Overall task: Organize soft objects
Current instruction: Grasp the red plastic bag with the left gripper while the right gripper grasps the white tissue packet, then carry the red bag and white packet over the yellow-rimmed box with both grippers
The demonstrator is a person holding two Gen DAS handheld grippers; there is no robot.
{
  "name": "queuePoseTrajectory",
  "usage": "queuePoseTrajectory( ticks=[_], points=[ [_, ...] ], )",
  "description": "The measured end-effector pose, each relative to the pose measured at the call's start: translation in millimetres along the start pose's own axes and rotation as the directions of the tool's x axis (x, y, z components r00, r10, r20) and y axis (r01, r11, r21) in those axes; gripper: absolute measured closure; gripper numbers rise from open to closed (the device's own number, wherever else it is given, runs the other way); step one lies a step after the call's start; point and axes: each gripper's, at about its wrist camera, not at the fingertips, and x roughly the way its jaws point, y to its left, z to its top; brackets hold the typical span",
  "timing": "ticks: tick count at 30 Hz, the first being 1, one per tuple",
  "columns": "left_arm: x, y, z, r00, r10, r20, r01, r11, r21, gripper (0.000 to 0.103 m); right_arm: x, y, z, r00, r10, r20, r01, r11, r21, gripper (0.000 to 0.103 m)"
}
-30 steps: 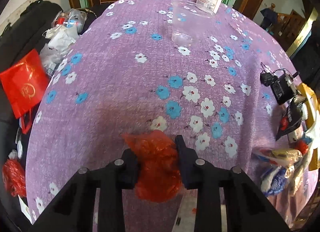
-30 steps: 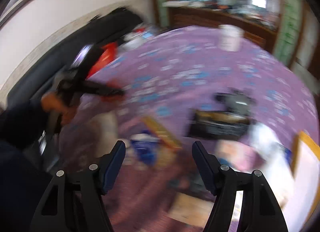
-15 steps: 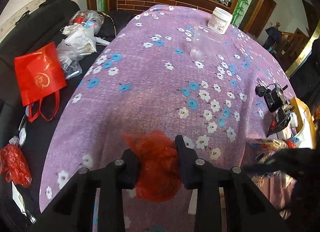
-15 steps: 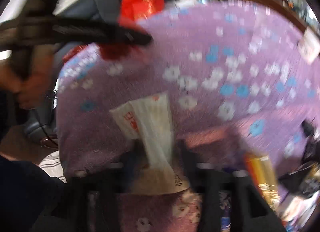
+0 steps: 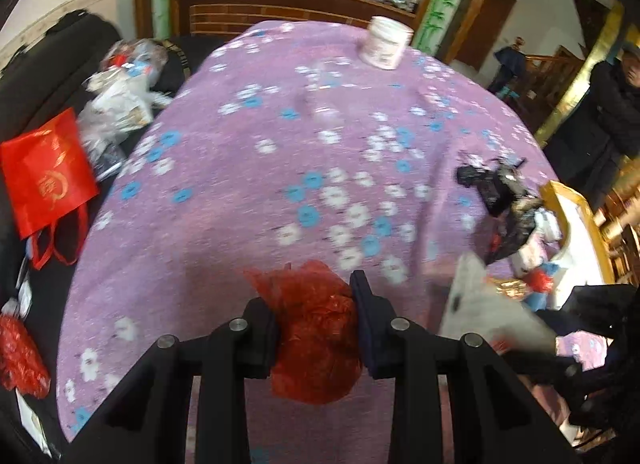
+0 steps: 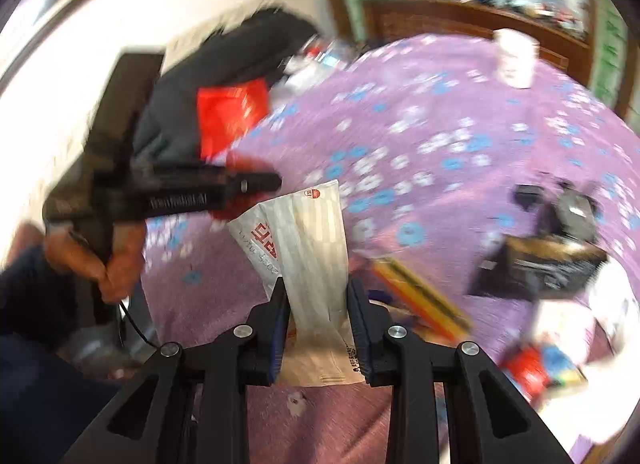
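**Gripping two soft bags over the purple counter**

Holding a crumpled red bag [image 5: 316,328] tight in the left gripper [image 5: 316,318], jaws narrow, pads pressed into thin crinkly film, the bundle clear of the cloth. Closing on a white packet [image 6: 308,260] with the right gripper [image 6: 318,324], jaws nearly pinched on its lower part, the flat striped top with red print standing up past the tips. Likely to slip: slick, limp film, gripped low, so the packet top could flop over or slide out on a quick swing. Could also clash, with the left gripper's arm just beside the packet top in the right view. Might shed loose folds of red bag, or snag them on the cloth. Further out, a purple cloth [image 5: 248,191] with a nubbly weave and white and blue flowers, draped over a rounded counter. Off to the right, a heap of dark gear [image 5: 496,183] and mixed wrappers. At the far edge, a squat white tub [image 5: 384,45], rigid and smooth.
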Motion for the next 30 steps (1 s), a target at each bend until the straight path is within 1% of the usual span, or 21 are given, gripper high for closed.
queuePoseTrajectory(
  ticks=[2,6,12,14,18,23,30],
  points=[
    [1,-18,4,1.000,-0.030,-0.002,0.030,0.999,0.039,0.072,-21,-15,-2,0.999,-0.028,0.041,0.025,0.998,0.062,0.071],
    [0,-56,12,0.996,-0.087,-0.002,0.086,0.989,0.117,0.072,-68,-48,-21,0.988,-0.087,0.127,0.060,0.978,0.201,0.071],
    [-6,-111,21,0.989,-0.150,-0.003,0.147,0.967,0.210,0.072,-122,-89,-46,0.968,-0.164,0.191,0.088,0.931,0.354,0.072],
    [-6,-132,21,0.985,-0.174,-0.010,0.171,0.955,0.243,0.072,-133,-103,-54,0.962,-0.193,0.195,0.105,0.915,0.389,0.072],
    [-6,-177,21,0.977,-0.213,-0.026,0.211,0.929,0.305,0.073,-157,-129,-70,0.951,-0.227,0.210,0.110,0.882,0.457,0.072],
    [-5,-236,19,0.964,-0.262,-0.049,0.261,0.889,0.376,0.073,-188,-162,-93,0.936,-0.273,0.222,0.118,0.837,0.534,0.072],
    [6,-317,18,0.945,-0.314,-0.093,0.322,0.842,0.432,0.073,-231,-219,-124,0.918,-0.339,0.207,0.142,0.766,0.627,0.072]
  ],
)
